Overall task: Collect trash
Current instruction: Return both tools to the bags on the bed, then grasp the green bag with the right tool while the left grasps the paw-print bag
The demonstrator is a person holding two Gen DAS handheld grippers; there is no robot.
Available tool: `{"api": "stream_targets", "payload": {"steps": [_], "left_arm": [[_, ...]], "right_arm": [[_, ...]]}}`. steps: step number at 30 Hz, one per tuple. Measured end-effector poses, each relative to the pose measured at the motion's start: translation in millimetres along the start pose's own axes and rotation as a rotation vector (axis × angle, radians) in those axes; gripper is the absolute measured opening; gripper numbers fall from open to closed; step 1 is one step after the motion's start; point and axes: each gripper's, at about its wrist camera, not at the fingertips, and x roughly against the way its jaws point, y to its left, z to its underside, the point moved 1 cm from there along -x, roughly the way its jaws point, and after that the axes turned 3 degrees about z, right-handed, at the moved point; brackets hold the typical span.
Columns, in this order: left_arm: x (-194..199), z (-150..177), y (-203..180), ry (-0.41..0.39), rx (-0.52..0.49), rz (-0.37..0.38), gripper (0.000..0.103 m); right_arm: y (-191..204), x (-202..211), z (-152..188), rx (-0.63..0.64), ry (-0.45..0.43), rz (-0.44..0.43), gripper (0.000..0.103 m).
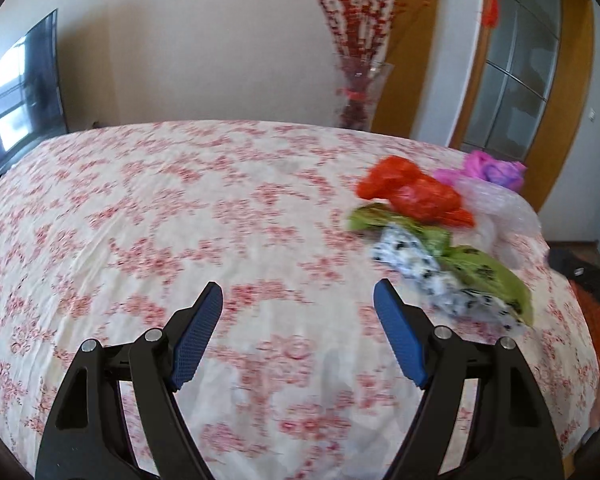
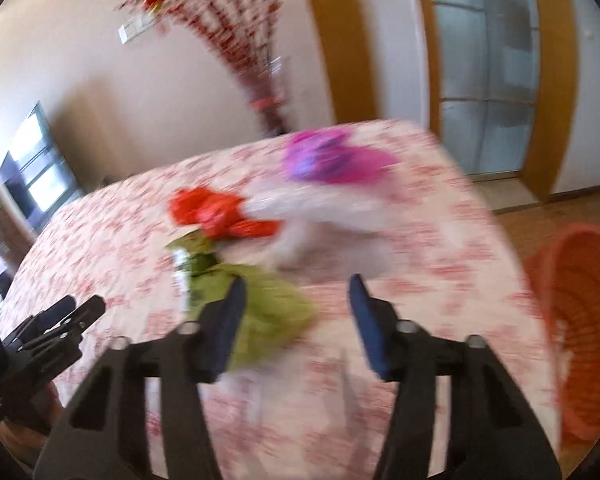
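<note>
The left gripper [image 1: 298, 294] hangs spread over the floral bedspread [image 1: 180, 220] with nothing between its blue pads. The right gripper [image 2: 298, 288] is also apart and empty, above blurred trash: a green wrapper [image 2: 268, 312], red bag [image 2: 216, 212], clear plastic [image 2: 320, 208] and purple bag [image 2: 332, 156]. An orange basket [image 2: 580, 320] stands beside the bed.

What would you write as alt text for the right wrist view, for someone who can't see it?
Blurred fisheye view: the right tool, open and empty, hovers over a floral-covered bed near crumpled green, red, clear and purple plastic bags. An orange basket stands at right; the left tool shows at lower left.
</note>
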Motion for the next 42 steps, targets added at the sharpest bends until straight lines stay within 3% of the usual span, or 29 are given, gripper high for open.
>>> {"api": "stream_targets", "payload": {"steps": [1, 8, 11, 16, 28, 38, 42], "left_arm": [[0, 0, 5, 0.001, 0.009, -0.002, 0.077], [-1, 0, 19, 0.011, 0.027, -0.002, 0.077], [-4, 2, 20, 0.018, 0.032, 0.005, 0.077], [-9, 3, 15, 0.033, 0.035, 0.021, 0.077], [-14, 1, -26, 0.057, -0.009, 0.101, 0.077], [-38, -7, -81, 0.116, 0.007, 0.192, 0.076], [-52, -5, -96, 0.159, 0.018, 0.196, 0.068]], "right_arm": [[7, -6, -1, 0.009, 0.009, -0.009, 0.04], [42, -43, 3, 0.072, 0.08, -0.031, 0.037], [44, -46, 10, 0.097, 0.105, -0.027, 0.019], [40, -42, 16, 0.112, 0.1, -0.037, 0.005], [10, 18, 14, 0.081, -0.025, -0.034, 0.003], [-44, 84, 24, 0.013, -0.148, 0.053, 0.003], [-71, 101, 30, -0.023, -0.176, 0.098, 0.003]]}}
